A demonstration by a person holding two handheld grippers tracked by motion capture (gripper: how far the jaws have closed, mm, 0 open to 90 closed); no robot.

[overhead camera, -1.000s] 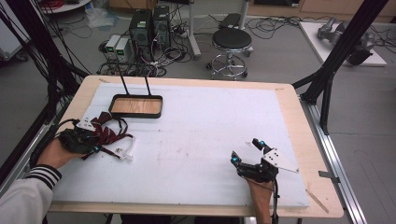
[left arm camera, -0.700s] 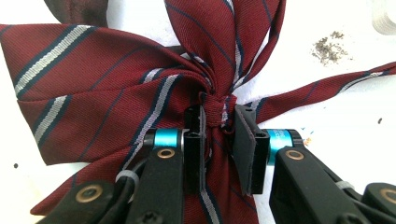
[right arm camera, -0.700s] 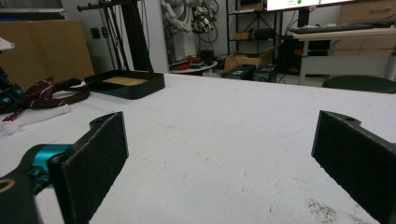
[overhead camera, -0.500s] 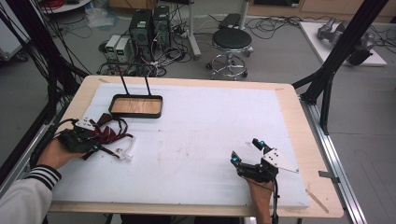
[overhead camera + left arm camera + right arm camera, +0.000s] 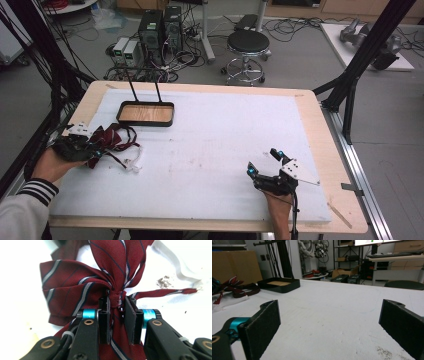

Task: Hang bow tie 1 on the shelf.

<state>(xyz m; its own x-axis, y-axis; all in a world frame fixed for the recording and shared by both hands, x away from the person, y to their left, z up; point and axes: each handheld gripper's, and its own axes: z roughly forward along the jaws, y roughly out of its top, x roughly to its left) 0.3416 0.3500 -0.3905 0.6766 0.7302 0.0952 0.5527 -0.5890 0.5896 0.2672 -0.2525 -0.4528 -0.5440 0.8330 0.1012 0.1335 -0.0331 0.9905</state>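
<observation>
While the white table cover (image 5: 210, 150) lies bare mid-frame, the left gripper (image 5: 117, 305) has just closed, pinching the striped bow tie (image 5: 82, 287) at left; the right gripper (image 5: 266, 163) gapes wide at lower right. Stool (image 5: 248, 42) and computers (image 5: 160, 27) stand beyond.

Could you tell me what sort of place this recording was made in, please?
Most likely a robotics lab or workshop: computer towers with tangled cables stand on the floor behind the table, a black frame rises beside it, and a stool stands nearby.

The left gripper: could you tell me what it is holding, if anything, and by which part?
The left gripper is shut on the maroon striped bow tie, at its central knot.
</observation>
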